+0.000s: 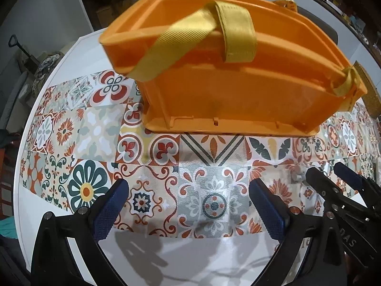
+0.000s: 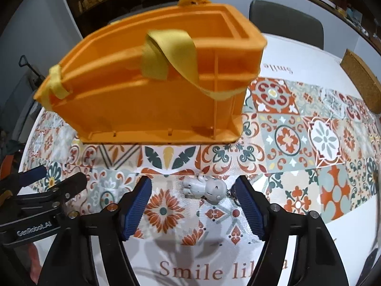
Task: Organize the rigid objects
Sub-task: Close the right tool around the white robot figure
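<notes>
An orange plastic bin with a yellow strap handle stands on the patterned tablecloth; it also shows in the right wrist view. A small white figurine keychain lies on the cloth in front of the bin, between the tips of my right gripper, which is open and empty. My left gripper is open and empty, over bare cloth to the left of the figurine. The right gripper shows at the right of the left wrist view.
The round white table carries a tiled-pattern cloth. A cork mat lies at the far right. A grey chair stands behind the table. Shelves line the back wall.
</notes>
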Available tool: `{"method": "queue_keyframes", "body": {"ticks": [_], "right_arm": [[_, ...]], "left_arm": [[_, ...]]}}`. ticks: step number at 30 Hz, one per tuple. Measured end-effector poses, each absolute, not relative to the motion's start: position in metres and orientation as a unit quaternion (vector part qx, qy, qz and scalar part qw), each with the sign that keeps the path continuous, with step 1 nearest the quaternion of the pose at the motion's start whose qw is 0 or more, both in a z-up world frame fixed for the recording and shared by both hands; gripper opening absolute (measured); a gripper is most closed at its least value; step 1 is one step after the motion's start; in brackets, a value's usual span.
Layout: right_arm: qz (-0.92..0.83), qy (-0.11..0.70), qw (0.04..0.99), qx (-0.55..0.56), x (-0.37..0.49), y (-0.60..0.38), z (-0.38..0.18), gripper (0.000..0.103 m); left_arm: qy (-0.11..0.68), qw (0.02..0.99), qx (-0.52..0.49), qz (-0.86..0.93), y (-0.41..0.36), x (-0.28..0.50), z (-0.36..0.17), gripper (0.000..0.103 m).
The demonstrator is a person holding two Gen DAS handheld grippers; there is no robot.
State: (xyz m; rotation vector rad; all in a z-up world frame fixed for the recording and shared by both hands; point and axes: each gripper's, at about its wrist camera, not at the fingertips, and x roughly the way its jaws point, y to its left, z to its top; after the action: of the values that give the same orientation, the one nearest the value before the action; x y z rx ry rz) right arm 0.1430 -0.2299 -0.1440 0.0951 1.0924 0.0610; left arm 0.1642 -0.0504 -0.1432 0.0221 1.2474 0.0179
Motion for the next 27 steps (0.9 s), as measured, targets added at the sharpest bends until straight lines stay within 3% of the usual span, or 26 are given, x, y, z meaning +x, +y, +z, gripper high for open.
{"method": "queue_keyframes", "body": {"ticks": [16,19,27], "right_arm": [[0.016,0.544,0.838,0.027,0.166,-0.224,-0.177,0.058],[0.015,0.548,0.836,0.026,0.170,-0.224,-0.182,0.052],[0.016,0.542,0.840,0.022,0.161,-0.223,-0.180,0.051]], "left_arm": [[0.596,0.802,0.022,0.012,-0.054,0.173,-0.160,0.103],[0.598,0.801,0.023,0.014,-0.054,0.174,-0.162,0.103],[0.596,0.803,0.022,0.010,-0.053,0.172,-0.159,0.103]]}}
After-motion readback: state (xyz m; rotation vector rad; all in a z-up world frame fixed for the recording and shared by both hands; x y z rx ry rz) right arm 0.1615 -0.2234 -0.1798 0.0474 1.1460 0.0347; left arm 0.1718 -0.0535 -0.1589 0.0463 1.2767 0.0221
